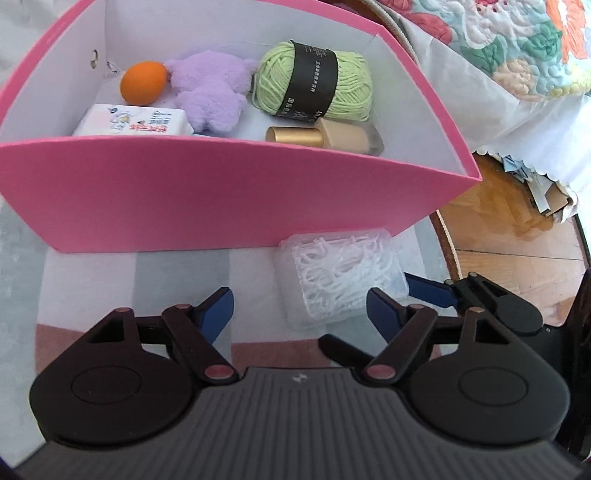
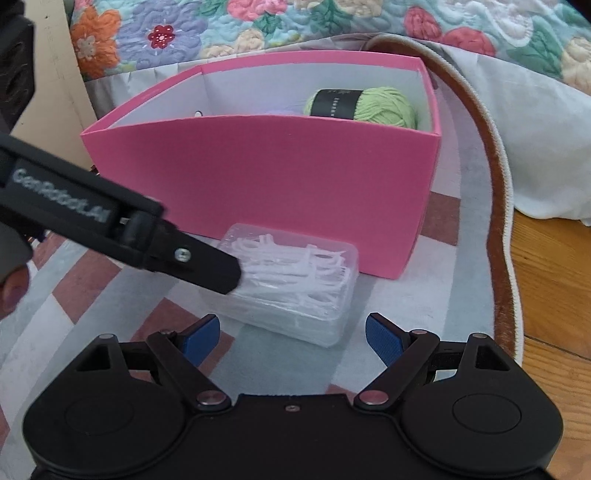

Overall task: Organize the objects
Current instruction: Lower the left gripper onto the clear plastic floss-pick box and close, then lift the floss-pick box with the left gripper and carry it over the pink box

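A pink box (image 1: pixel 207 184) (image 2: pixel 280 173) stands on the rug. Inside it lie an orange ball (image 1: pixel 144 82), a purple plush toy (image 1: pixel 212 90), a green yarn ball (image 1: pixel 314 81) (image 2: pixel 380 105), a tissue pack (image 1: pixel 135 121) and a gold-capped bottle (image 1: pixel 325 137). A clear case of white floss picks (image 1: pixel 341 275) (image 2: pixel 295 288) lies on the rug in front of the box. My left gripper (image 1: pixel 301 310) is open, just short of the case, which sits toward its right finger. My right gripper (image 2: pixel 291 336) is open, close behind the case. The left gripper's finger (image 2: pixel 207 266) reaches over the case's left end.
A striped rug (image 1: pixel 110 280) (image 2: pixel 110 295) with a brown edge covers the floor. Wooden floor (image 1: pixel 517 221) (image 2: pixel 554 295) lies to the right. A bed with a floral quilt (image 1: pixel 517 44) (image 2: pixel 295 22) and a white skirt stands behind the box.
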{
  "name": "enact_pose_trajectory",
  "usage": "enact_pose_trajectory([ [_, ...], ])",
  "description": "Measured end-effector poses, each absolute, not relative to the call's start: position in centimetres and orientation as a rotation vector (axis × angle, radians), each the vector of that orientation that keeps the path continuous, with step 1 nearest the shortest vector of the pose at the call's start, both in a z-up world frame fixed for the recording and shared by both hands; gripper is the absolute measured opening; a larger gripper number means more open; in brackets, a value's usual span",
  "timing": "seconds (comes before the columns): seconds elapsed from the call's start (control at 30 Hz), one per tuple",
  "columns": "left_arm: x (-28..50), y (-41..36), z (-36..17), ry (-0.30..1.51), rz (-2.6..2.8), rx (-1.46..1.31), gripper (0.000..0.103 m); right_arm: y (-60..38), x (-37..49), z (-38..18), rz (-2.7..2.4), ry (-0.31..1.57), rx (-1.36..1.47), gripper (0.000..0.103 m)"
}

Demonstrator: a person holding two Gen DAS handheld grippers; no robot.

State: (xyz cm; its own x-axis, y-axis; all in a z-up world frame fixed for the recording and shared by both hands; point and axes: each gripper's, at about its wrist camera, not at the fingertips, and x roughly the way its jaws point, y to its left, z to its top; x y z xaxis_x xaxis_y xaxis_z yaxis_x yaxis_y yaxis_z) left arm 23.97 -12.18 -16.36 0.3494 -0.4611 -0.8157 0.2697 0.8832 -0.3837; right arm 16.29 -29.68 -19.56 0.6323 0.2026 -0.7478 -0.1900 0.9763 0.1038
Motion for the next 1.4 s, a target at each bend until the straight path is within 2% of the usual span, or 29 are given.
enact_pose_trajectory([
  [0.13, 24.2, -12.6, -17.2, 1.103, -0.487, -0.216, 0.066, -29.0, 16.5, -20.2, 0.228, 0.833, -0.008, 0.091],
  [0.23, 24.3, -12.2, -17.7, 1.091, -0.511, -0.304, 0.052, -28.5, 16.4, -20.5, 0.228, 0.811, -0.036, 0.096],
  [0.57, 24.4, -11.4, -18.4, 1.067, -0.528, -0.368, 0.046, -27.9, 16.8, -20.3, 0.188, 0.833, -0.009, 0.102],
  [0.8, 23.2, -11.4, -18.1, 1.117, -0.553, -0.347, 0.045, -27.9, 17.0, -19.6, 0.152, 0.889, 0.051, 0.103],
  [1.03, 22.3, -12.0, -18.4, 1.115, -0.521, -0.360, 0.054, -27.8, 15.2, -19.9, 0.116, 0.863, 0.007, 0.101],
  [1.27, 22.0, -12.4, -18.8, 1.073, -0.515, -0.364, 0.057, -27.7, 14.7, -20.1, 0.090, 0.831, -0.004, 0.100],
  [1.33, 21.9, -12.5, -18.7, 1.080, -0.522, -0.356, 0.056, -27.6, 14.3, -19.9, 0.099, 0.832, 0.005, 0.095],
  [1.4, 21.8, -12.6, -18.5, 1.090, -0.533, -0.338, 0.055, -26.9, 14.5, -19.9, 0.095, 0.840, -0.006, 0.094],
])
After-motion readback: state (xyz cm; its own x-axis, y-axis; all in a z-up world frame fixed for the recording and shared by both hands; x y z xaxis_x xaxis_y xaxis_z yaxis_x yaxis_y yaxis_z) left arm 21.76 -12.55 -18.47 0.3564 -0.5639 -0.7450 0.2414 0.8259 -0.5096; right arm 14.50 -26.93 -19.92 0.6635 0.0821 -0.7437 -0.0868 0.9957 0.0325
